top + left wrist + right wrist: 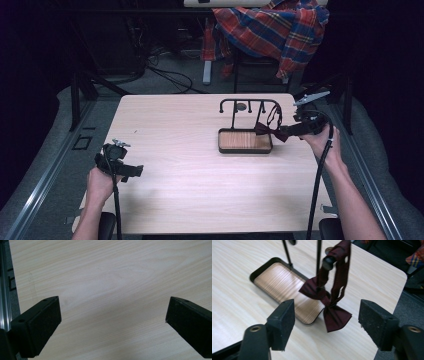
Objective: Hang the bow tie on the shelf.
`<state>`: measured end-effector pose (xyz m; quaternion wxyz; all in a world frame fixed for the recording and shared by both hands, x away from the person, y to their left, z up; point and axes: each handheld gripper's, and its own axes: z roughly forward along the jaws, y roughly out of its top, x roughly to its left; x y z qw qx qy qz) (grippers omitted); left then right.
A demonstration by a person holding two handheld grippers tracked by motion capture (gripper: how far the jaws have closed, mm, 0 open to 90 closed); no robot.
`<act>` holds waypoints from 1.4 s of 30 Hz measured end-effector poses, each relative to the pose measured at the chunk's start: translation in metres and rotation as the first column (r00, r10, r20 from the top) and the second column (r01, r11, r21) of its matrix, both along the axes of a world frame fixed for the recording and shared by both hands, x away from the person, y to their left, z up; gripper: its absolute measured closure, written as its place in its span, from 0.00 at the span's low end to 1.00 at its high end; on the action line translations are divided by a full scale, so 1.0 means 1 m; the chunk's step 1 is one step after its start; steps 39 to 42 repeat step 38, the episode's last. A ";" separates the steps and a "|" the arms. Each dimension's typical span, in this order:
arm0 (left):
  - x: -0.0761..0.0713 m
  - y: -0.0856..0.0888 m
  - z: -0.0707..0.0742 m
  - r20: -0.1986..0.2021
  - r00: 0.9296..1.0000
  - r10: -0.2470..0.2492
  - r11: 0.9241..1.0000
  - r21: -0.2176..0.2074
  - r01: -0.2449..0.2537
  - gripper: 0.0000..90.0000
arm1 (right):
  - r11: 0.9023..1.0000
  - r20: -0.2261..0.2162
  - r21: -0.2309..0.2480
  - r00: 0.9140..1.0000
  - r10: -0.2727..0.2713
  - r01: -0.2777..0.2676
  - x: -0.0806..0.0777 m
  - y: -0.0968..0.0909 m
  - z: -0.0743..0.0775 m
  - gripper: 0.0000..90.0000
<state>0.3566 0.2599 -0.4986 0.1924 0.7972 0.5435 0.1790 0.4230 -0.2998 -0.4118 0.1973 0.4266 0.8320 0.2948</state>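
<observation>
- On the light wooden table (190,185), the near and left portions are bare wood, giving open room between the left edge and the stand.
- Right of centre stands a black rack (248,106) on a dark-rimmed tray base with a wood inlay (244,141); the base's long axis runs left to right across the table in the high view.
- A dark red bow tie (325,302) hangs by its strap from the right end of the rack's top bar; the strap loop runs downward, and the bow's wings spread roughly sideways, one over the tray's right end, the other past its rim toward the table's right edge.
- The right gripper (325,325) sits at the table's right edge, pointing left at the bow; its jaws stand wide apart, one on each side of the bow's lower wing, gripping nothing. Little table remains between the tray and that edge.
- The left gripper (120,162) sits near the table's left edge, well apart from the rack; in the left gripper view its jaws are spread wide over bare wood, holding nothing.
- Beyond the far edge, a plaid shirt (272,27) drapes over a chair.
</observation>
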 end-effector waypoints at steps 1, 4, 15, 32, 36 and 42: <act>0.000 0.000 0.000 0.001 1.000 0.001 1.000 0.000 -0.001 0.00 | 1.000 -0.005 0.000 1.000 0.005 -0.005 -0.003 0.001 0.001 0.29; 0.000 0.000 0.000 -0.001 1.000 0.002 1.000 0.000 -0.002 0.00 | 1.000 -0.016 -0.009 1.000 0.026 -0.026 -0.013 0.005 0.001 0.27; -0.001 0.000 0.001 0.000 1.000 0.002 1.000 -0.001 -0.002 0.00 | 0.994 -0.058 -0.052 0.994 0.089 -0.092 -0.047 0.023 -0.012 0.15; -0.002 -0.001 0.000 0.005 1.000 -0.014 1.000 0.009 0.014 0.00 | 0.987 -0.166 -0.089 0.979 0.115 -0.131 -0.078 0.020 -0.074 0.12; -0.002 -0.001 -0.001 0.007 1.000 -0.021 1.000 0.013 0.021 0.00 | 0.990 -0.185 -0.089 0.978 0.093 -0.111 -0.069 0.015 -0.082 0.13; -0.002 -0.001 -0.001 0.012 1.000 -0.022 1.000 0.014 0.021 0.00 | 0.990 -0.186 -0.091 0.978 0.093 -0.112 -0.068 0.013 -0.082 0.15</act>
